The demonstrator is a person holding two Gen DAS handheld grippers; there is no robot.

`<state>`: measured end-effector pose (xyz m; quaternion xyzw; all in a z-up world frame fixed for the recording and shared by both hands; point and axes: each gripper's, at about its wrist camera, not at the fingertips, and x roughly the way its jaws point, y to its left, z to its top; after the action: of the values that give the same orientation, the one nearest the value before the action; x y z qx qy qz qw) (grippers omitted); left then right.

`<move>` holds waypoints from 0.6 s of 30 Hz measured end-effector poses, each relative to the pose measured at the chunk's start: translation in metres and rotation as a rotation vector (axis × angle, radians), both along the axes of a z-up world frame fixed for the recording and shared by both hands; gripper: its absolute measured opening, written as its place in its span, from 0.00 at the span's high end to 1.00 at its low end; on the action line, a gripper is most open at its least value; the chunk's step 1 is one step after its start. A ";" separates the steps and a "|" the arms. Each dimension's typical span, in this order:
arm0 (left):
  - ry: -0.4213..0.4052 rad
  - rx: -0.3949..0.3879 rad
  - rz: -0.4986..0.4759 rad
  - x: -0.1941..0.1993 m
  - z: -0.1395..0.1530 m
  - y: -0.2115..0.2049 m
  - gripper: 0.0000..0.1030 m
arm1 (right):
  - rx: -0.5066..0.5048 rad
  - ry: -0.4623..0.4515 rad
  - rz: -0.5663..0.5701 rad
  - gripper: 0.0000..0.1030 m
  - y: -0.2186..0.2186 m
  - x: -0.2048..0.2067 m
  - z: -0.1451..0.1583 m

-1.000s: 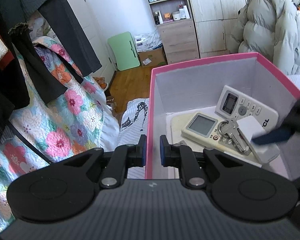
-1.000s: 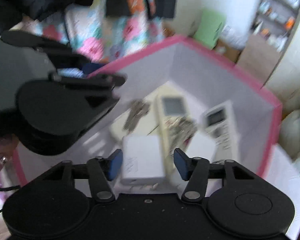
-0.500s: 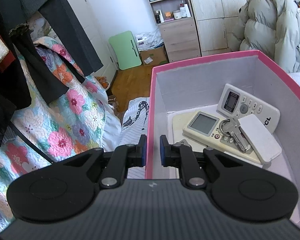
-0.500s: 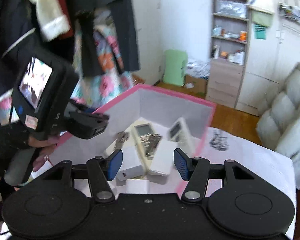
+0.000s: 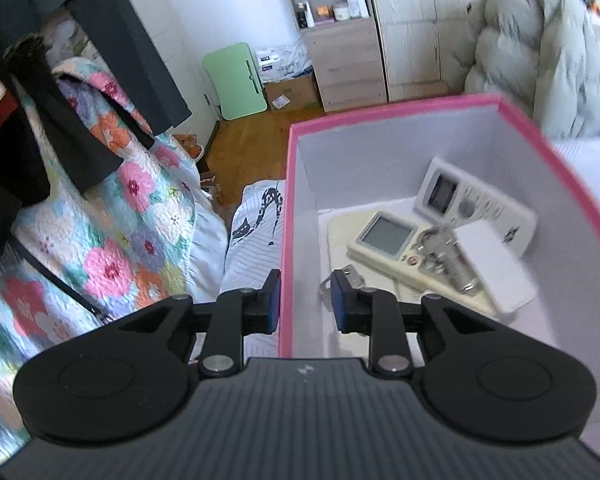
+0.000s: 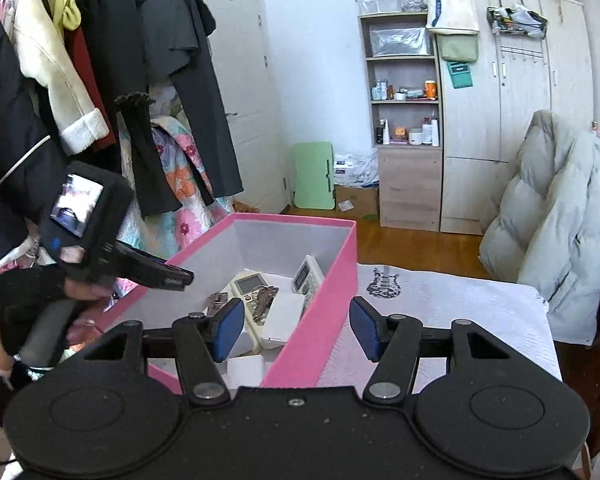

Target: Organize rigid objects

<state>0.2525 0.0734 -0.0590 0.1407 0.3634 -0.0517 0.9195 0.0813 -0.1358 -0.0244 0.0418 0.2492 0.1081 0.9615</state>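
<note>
A pink box (image 5: 400,110) with white inner walls holds a cream remote (image 5: 384,240), a white remote (image 5: 476,200), a bunch of keys (image 5: 440,256) and a flat white block (image 5: 496,268). My left gripper (image 5: 306,300) straddles the box's left wall. Its jaws are opening: the inner pad stands clear of the wall. In the right wrist view my right gripper (image 6: 296,330) is open and holds nothing. It hovers back from the pink box (image 6: 324,312), above its near right corner. A gloved hand (image 6: 24,300) holds the left gripper (image 6: 172,278) there.
The box sits on a bed with a white printed cover (image 6: 440,292). A floral quilt (image 5: 112,220) and hanging dark clothes (image 6: 152,80) are at the left. A puffy grey coat (image 6: 552,216) is at the right. Shelves (image 6: 404,92), a wardrobe and a green folded table (image 6: 314,174) stand behind.
My right gripper drew back and up out of the box, leaving the white block inside. The left jaws, which were clamped on the box wall, have parted.
</note>
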 end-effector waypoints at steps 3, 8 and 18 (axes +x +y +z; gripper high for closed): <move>-0.043 -0.037 0.006 -0.023 0.018 0.001 0.75 | -0.024 -0.022 -0.001 0.39 0.000 -0.009 0.001; -0.082 -0.072 -0.005 -0.065 0.032 -0.003 0.75 | -0.015 -0.056 0.012 0.39 0.003 -0.021 0.004; -0.089 -0.119 -0.046 -0.121 0.047 -0.021 0.75 | -0.077 -0.076 -0.049 0.36 -0.001 -0.049 0.013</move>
<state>0.1316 0.0525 -0.0116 0.0965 0.3150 -0.0881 0.9400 0.0325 -0.1366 -0.0110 0.0070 0.2153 0.0763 0.9735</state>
